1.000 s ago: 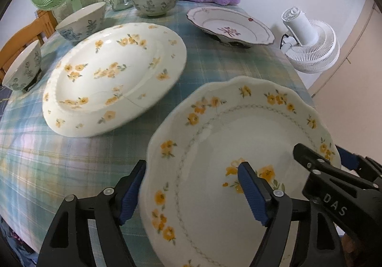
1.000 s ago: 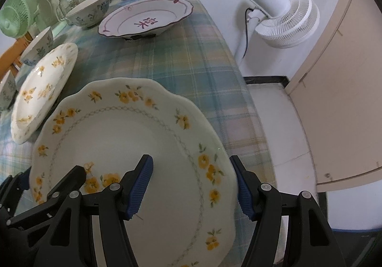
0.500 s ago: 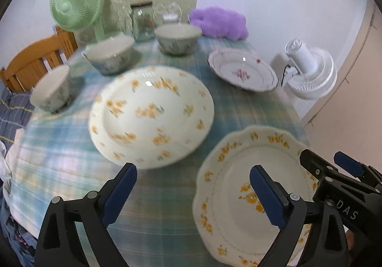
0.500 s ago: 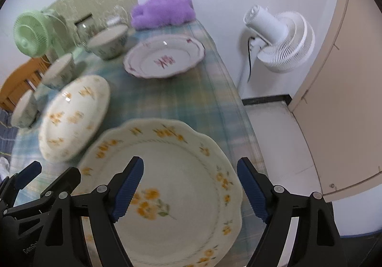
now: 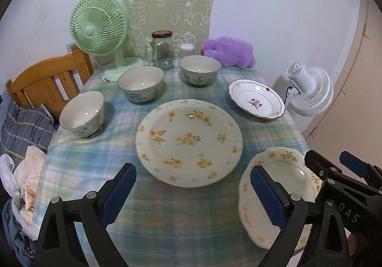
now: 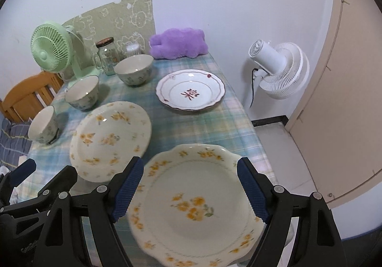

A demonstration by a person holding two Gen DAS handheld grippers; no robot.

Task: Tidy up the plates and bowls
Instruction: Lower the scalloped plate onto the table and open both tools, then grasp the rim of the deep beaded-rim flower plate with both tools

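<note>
A scalloped plate with yellow flowers [image 6: 195, 205] lies at the table's near right corner [image 5: 286, 171]. My right gripper [image 6: 191, 193] hovers above it, open and clear of its rim. My left gripper [image 5: 193, 193] is open over the cloth, just in front of a large round plate with yellow flowers [image 5: 188, 143] in the middle of the table [image 6: 109, 140]. A white plate with a red motif [image 5: 256, 102] sits at the right rear. Three bowls stand in an arc at the left and back: [image 5: 82, 113], [image 5: 140, 83], [image 5: 200, 73].
At the back stand a green fan [image 5: 98, 28], a glass jar [image 5: 163, 49] and a purple plush [image 5: 229, 52]. A white fan [image 5: 310, 92] stands off the table's right edge. A wooden chair [image 5: 45, 81] and a heap of clothes [image 5: 21, 138] are on the left.
Both grippers have opened wider, risen and drawn back from the scalloped plate. The plate that was between their fingers now lies free on the table.
</note>
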